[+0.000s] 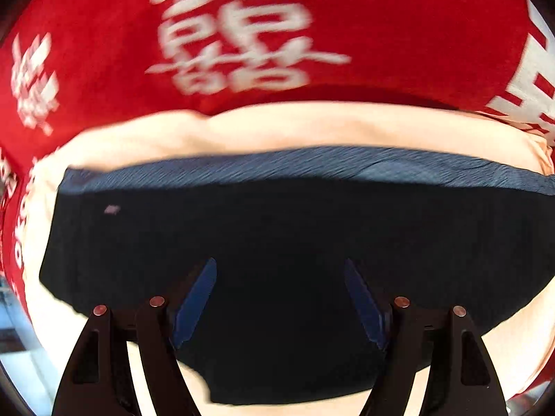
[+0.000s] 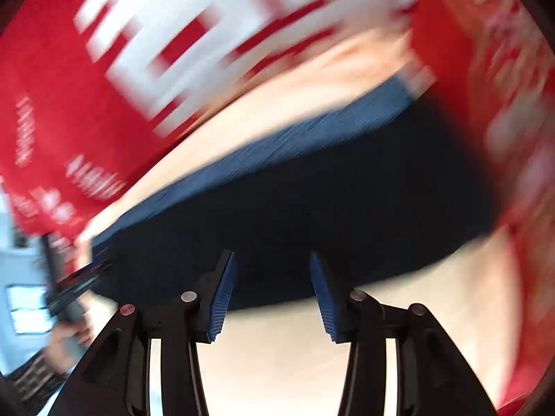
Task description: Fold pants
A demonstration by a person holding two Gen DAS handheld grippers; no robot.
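Observation:
The dark navy pants (image 1: 277,215) lie as a flat folded slab with a lighter blue ribbed band (image 1: 295,166) along the far edge. My left gripper (image 1: 279,263) hovers over the near part of the pants. Its jaws are wide open and the blue pads (image 1: 196,298) hold nothing. In the blurred right wrist view the pants (image 2: 312,201) run slantwise, band edge up. My right gripper (image 2: 270,256) stands open over their near edge, with its blue pads (image 2: 222,298) apart and not pressing on the cloth.
The pants rest on a cream cloth (image 1: 277,124) that also shows in the right wrist view (image 2: 295,346). Under it is a red cloth with white characters (image 1: 86,52). A person's hand (image 2: 66,343) with a dark tool shows at the pants' left corner. Pale floor (image 1: 20,353) lies beyond the left edge.

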